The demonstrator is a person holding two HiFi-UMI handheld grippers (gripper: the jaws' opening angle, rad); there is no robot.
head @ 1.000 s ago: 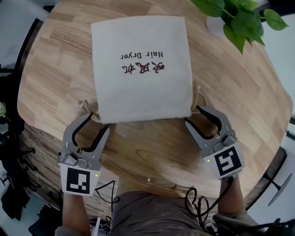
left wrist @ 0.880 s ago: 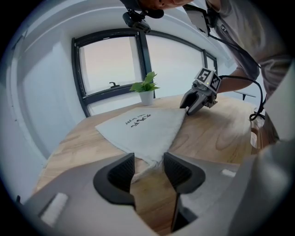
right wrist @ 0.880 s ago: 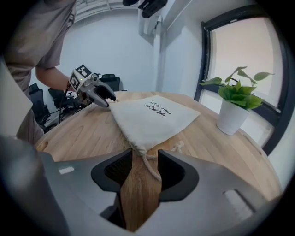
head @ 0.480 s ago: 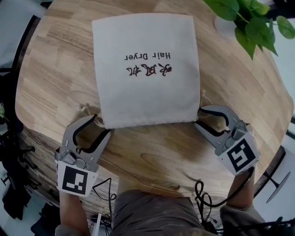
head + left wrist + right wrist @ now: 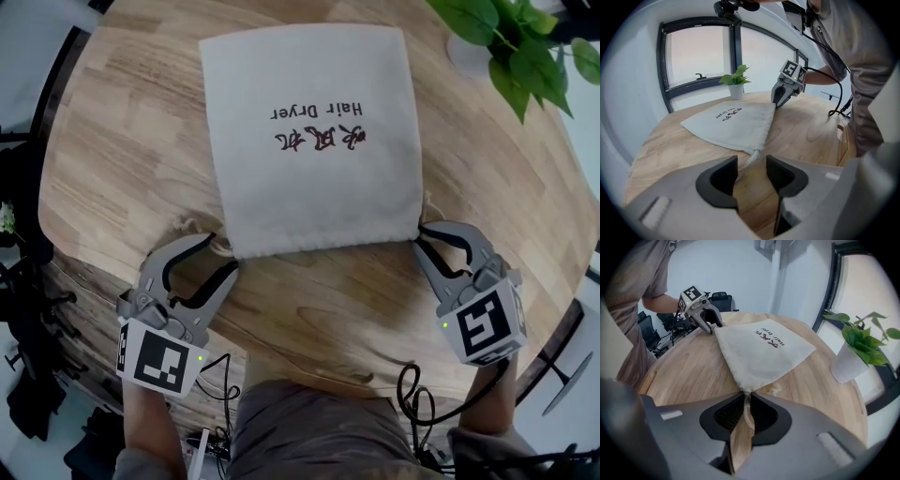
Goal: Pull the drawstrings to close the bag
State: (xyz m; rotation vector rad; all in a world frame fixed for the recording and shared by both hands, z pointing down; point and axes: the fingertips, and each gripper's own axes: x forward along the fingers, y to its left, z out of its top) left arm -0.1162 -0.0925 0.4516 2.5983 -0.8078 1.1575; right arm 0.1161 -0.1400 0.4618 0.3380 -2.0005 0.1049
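A white cloth bag [image 5: 314, 136] printed "Hair Dryer" lies flat on the round wooden table [image 5: 112, 159], its mouth towards me. The left drawstring [image 5: 199, 230] trails from the bag's near left corner. My left gripper [image 5: 222, 254] is open, and in the left gripper view [image 5: 752, 171] that cord [image 5: 751, 158] runs between its jaws. My right gripper [image 5: 420, 240] sits at the near right corner. In the right gripper view [image 5: 746, 411] it is shut on the right drawstring [image 5: 746, 401], just below the bag [image 5: 759, 348].
A potted plant [image 5: 525, 47] in a white pot [image 5: 846, 364] stands at the table's far right. The table's near edge [image 5: 309, 361] runs right in front of me, with cables [image 5: 417, 403] hanging below it. Office chairs [image 5: 717, 301] stand beyond the table.
The right gripper has moved in to the bag's right corner and shut on the drawstring there. The left gripper has slid forward so its open jaws straddle the left drawstring.
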